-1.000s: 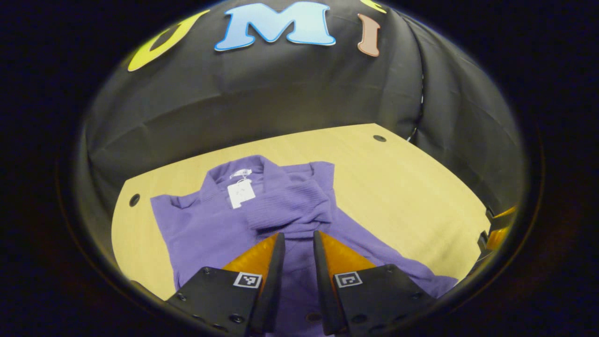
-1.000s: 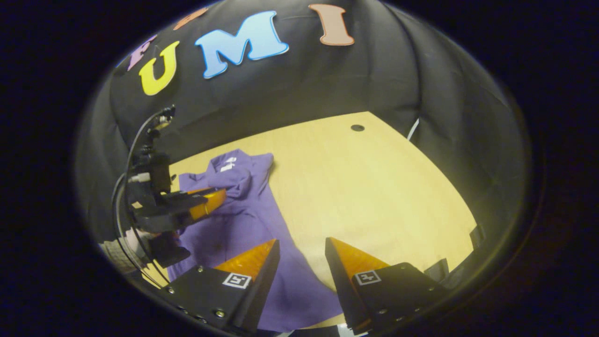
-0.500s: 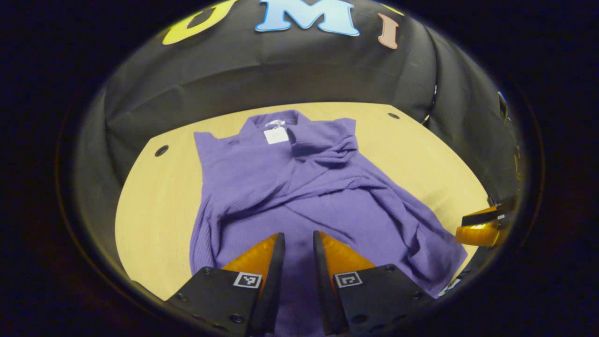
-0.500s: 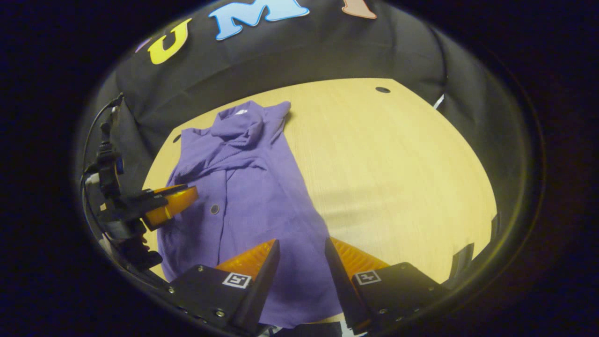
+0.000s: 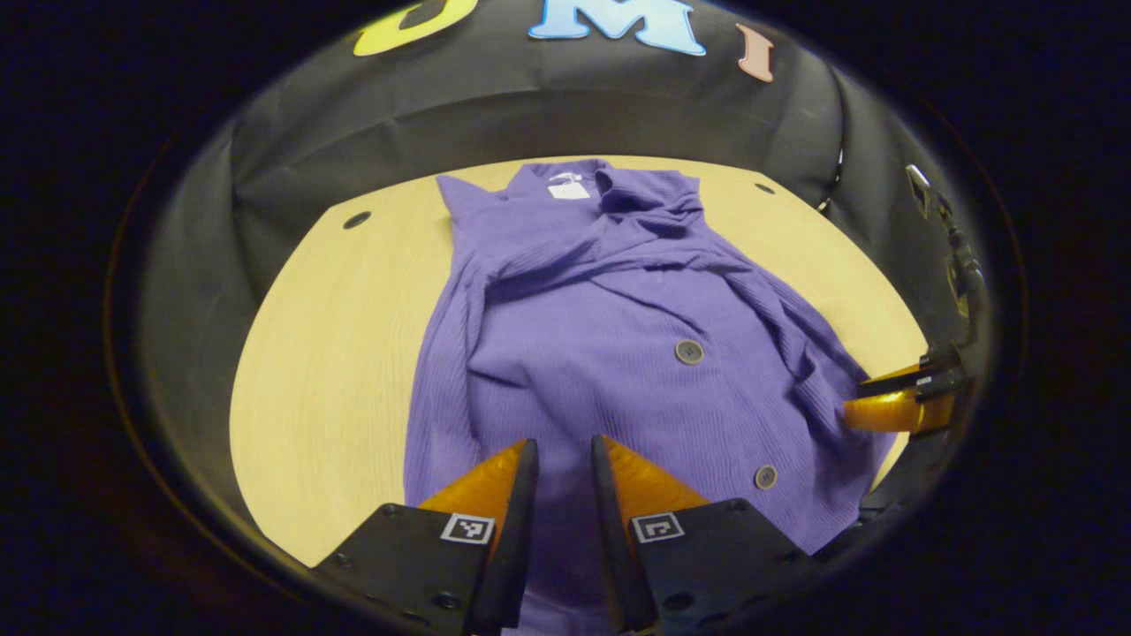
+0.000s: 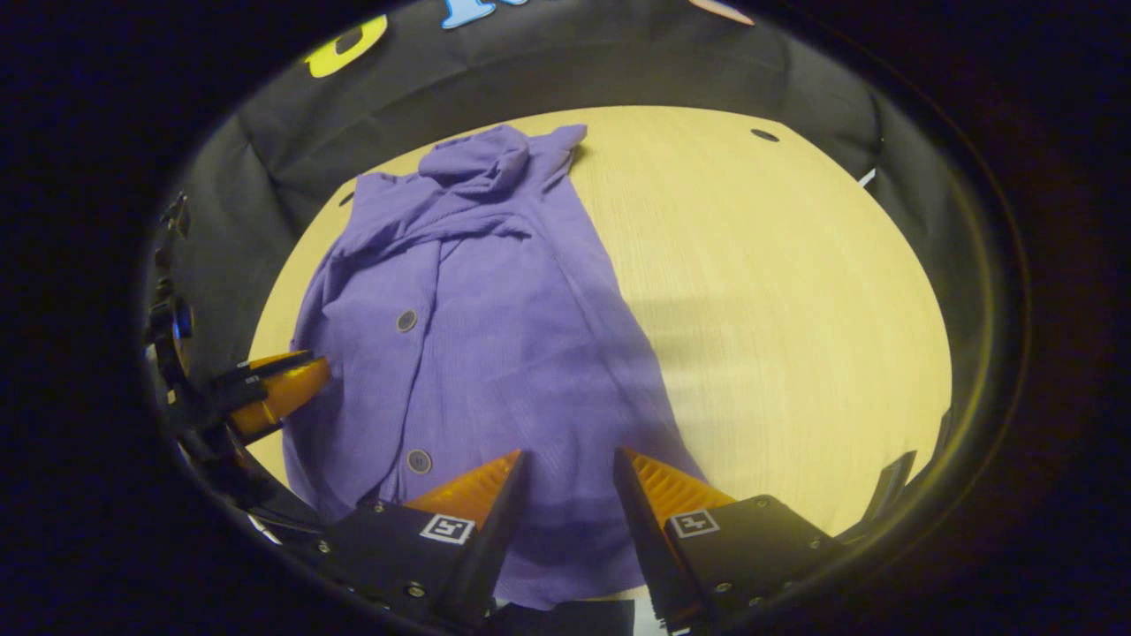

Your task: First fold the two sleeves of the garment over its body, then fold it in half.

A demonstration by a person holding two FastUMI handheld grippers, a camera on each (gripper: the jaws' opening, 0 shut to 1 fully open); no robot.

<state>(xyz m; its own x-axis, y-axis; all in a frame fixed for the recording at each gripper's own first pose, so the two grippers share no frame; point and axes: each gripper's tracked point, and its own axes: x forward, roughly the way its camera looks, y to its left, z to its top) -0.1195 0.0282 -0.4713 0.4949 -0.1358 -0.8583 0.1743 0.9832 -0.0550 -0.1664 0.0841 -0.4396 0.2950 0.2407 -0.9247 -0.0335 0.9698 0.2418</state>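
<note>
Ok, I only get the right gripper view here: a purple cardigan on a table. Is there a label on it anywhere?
Observer: Yes. The left gripper view shows a white tag inside the collar, at the far end of the cardigan.
Operator: And is the left gripper holding any cloth?
Observer: No. In its own view the left gripper has its fingers slightly apart, with nothing pinched between them.
</note>
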